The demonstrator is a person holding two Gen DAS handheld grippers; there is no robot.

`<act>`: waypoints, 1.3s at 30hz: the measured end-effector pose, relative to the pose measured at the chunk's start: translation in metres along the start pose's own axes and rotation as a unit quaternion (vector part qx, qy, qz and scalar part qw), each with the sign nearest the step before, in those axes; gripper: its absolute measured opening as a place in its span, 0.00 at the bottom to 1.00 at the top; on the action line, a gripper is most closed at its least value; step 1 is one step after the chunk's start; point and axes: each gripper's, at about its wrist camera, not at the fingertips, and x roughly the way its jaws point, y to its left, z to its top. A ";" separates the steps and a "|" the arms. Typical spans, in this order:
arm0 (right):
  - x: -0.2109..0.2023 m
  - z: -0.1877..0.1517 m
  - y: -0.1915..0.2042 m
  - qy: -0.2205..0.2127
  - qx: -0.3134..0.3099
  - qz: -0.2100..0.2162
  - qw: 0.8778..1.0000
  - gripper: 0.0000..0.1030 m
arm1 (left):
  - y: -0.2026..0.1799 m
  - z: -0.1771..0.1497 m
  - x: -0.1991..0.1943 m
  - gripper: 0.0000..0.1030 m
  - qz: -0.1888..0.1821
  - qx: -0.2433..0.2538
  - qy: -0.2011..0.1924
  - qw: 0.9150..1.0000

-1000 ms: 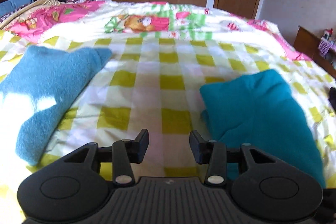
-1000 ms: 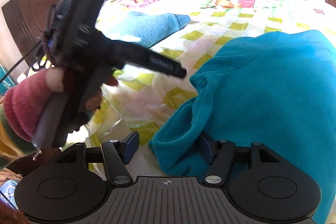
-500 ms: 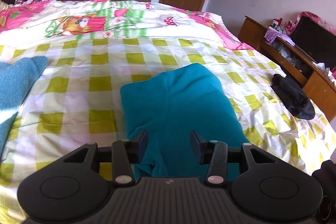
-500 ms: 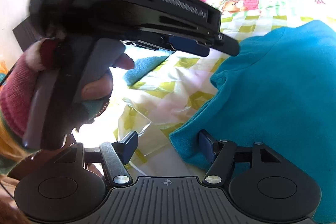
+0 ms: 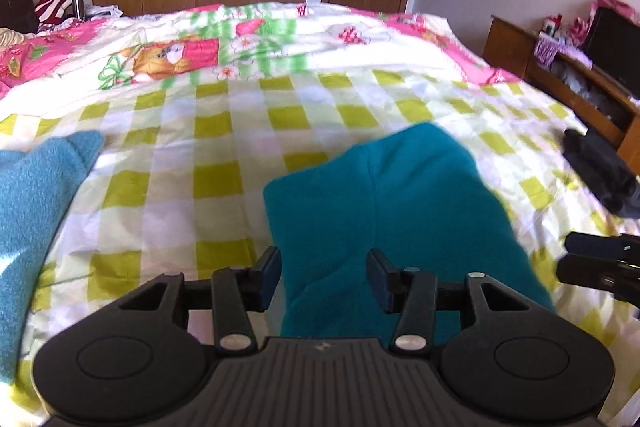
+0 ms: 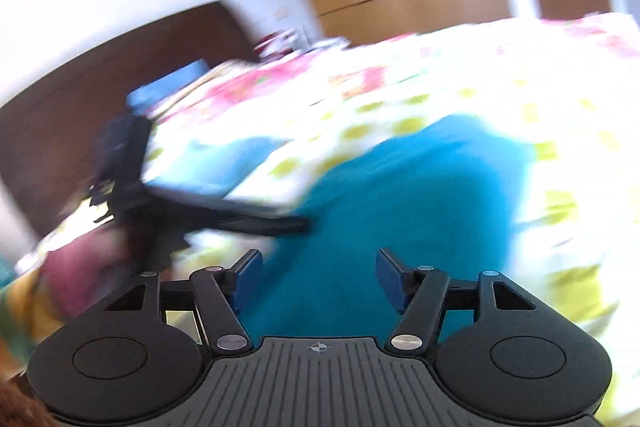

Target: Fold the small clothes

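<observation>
A teal fleece garment (image 5: 396, 203) lies on the checked bedspread (image 5: 224, 147). My left gripper (image 5: 323, 277) is open and empty, its jaws over the garment's near left corner. In the blurred right wrist view my right gripper (image 6: 318, 279) is open and empty above the same teal garment (image 6: 420, 203). The left gripper (image 6: 224, 215) shows there at the left, reaching to the garment's edge. The right gripper's fingertips (image 5: 600, 259) show at the right edge of the left wrist view. A lighter blue garment (image 5: 32, 211) lies at the left.
A black cloth (image 5: 600, 171) lies near the bed's right edge. A wooden TV cabinet (image 5: 560, 83) stands to the right. A pink cartoon quilt (image 5: 180, 51) covers the far half of the bed. The dark headboard (image 6: 72, 115) is at the left.
The left gripper has swung back left a little, now over the teal garment's near left corner. The right gripper has lifted and turned fast; its view is blurred. Both stay open.
</observation>
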 end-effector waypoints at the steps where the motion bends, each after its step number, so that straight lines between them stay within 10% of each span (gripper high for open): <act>1: 0.005 0.007 -0.018 -0.006 0.016 -0.037 0.999 0.62 | -0.006 0.007 -0.002 0.58 -0.013 0.004 -0.015 1.000; 5: 0.044 0.028 -0.093 0.005 0.116 -0.104 0.988 0.64 | -0.030 0.024 0.011 0.59 -0.074 0.007 -0.048 0.996; 10: 0.092 0.054 -0.162 -0.001 0.224 -0.080 0.971 0.65 | -0.049 0.013 0.063 0.59 -0.096 0.024 -0.021 0.995; 20: 0.194 0.085 -0.207 0.152 0.189 0.067 0.968 0.60 | -0.032 -0.008 0.094 0.59 -0.124 -0.008 0.008 0.992; 23: 0.189 0.084 -0.207 0.146 0.222 0.070 0.961 0.18 | -0.036 -0.009 0.093 0.59 -0.116 0.005 0.001 0.993; 30: 0.153 0.102 -0.204 0.009 0.226 0.026 0.974 0.13 | -0.057 0.001 0.118 0.59 -0.034 0.098 -0.043 0.994; 33: 0.184 0.094 -0.233 0.029 0.288 -0.031 0.957 0.13 | -0.050 -0.001 0.127 0.59 -0.038 0.092 -0.030 0.995; 39: 0.179 0.105 -0.223 0.032 0.253 -0.053 0.966 0.14 | -0.046 -0.005 0.096 0.60 -0.016 0.078 -0.032 0.996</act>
